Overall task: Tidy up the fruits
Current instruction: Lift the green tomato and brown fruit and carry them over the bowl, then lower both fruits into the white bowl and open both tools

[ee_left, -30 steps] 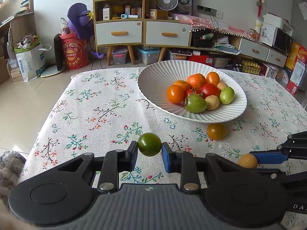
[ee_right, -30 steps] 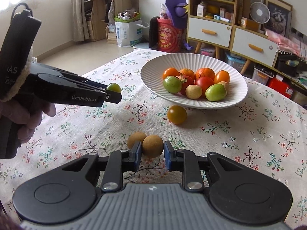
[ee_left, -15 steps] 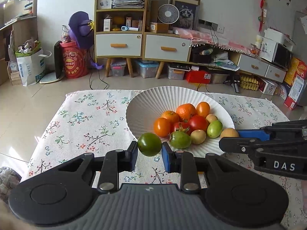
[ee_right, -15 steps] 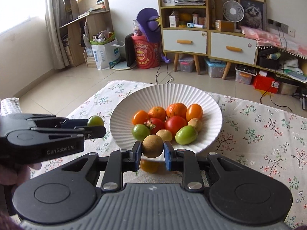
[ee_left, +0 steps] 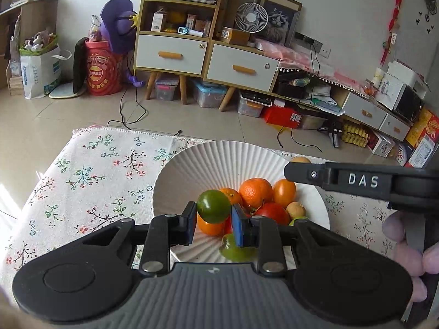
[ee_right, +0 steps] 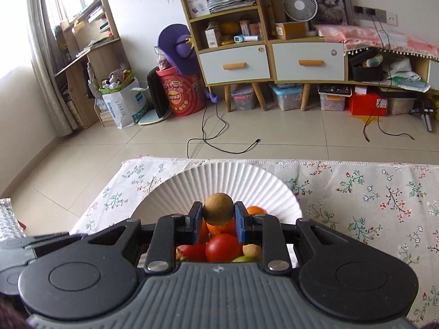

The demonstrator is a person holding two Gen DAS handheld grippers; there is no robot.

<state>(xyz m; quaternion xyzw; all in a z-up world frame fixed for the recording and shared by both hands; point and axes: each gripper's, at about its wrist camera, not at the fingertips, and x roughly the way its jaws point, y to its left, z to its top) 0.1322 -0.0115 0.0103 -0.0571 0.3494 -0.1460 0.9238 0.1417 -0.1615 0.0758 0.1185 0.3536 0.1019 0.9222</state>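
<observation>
Since a second ago both tools have lifted off the tablecloth and come in over the bowl; a second back each was low on the table beside the loose fruit, now the pile sits right under the fingers.

Left side first. My left gripper (ee_left: pixel 214 215) is clenched on the green fruit (ee_left: pixel 213 206), held across its middle, above the near-left part of the white ribbed bowl (ee_left: pixel 192 170). Below it are a mandarin (ee_left: pixel 255 192), an orange tomato (ee_left: pixel 284 192) and a red tomato (ee_left: pixel 274 213).

Right side. My right gripper (ee_right: pixel 218 218) grips the brown round fruit (ee_right: pixel 218 209) at its widest part, pads on opposite flanks, over the bowl (ee_right: pixel 219 181) with a red tomato (ee_right: pixel 223 246) directly underneath.

Handling, my judgement: both fruits are light, smooth and round. The green one looks glossy and could slip or bruise if squeezed harder. The brown one looks matt and rougher, so the grip should be surer. A hold across the equator suits both. Dropped from height they may roll off the heap, so I'd lower each close into a gap before letting go.
</observation>
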